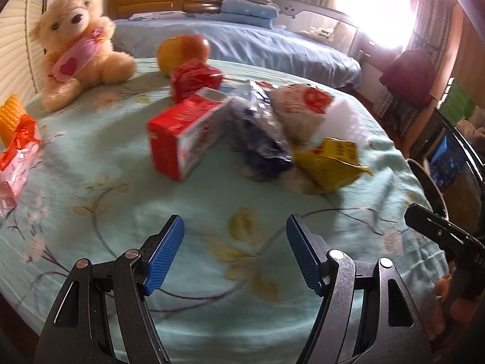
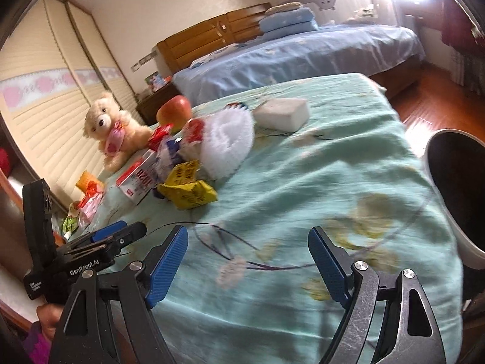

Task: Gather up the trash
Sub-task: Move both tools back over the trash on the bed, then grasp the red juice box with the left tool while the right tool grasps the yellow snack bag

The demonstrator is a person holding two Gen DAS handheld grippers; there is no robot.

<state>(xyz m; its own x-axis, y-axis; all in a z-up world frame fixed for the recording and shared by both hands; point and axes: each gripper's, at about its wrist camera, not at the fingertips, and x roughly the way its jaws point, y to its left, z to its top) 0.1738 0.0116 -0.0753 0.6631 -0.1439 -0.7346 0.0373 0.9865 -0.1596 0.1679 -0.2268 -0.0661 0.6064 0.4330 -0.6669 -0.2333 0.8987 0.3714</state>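
Observation:
Trash lies on a mint floral bedspread (image 1: 212, 200): a red and white carton (image 1: 185, 133), a crumpled red wrapper (image 1: 194, 79), a dark blue wrapper (image 1: 263, 127), a white and red plastic bag (image 1: 306, 109) and a yellow box (image 1: 333, 163). The yellow box (image 2: 191, 191) and the carton (image 2: 138, 180) also show in the right wrist view. My left gripper (image 1: 235, 230) is open and empty, short of the pile. My right gripper (image 2: 247, 242) is open and empty over the spread. A white bin (image 2: 454, 194) with a dark inside stands at the right.
A teddy bear (image 1: 78, 45) and an apple (image 1: 182, 51) sit behind the pile. A pink and red packet (image 1: 18, 157) lies at the left edge. A white block (image 2: 282, 112) lies farther on the spread. A blue bed (image 2: 303, 57) stands beyond.

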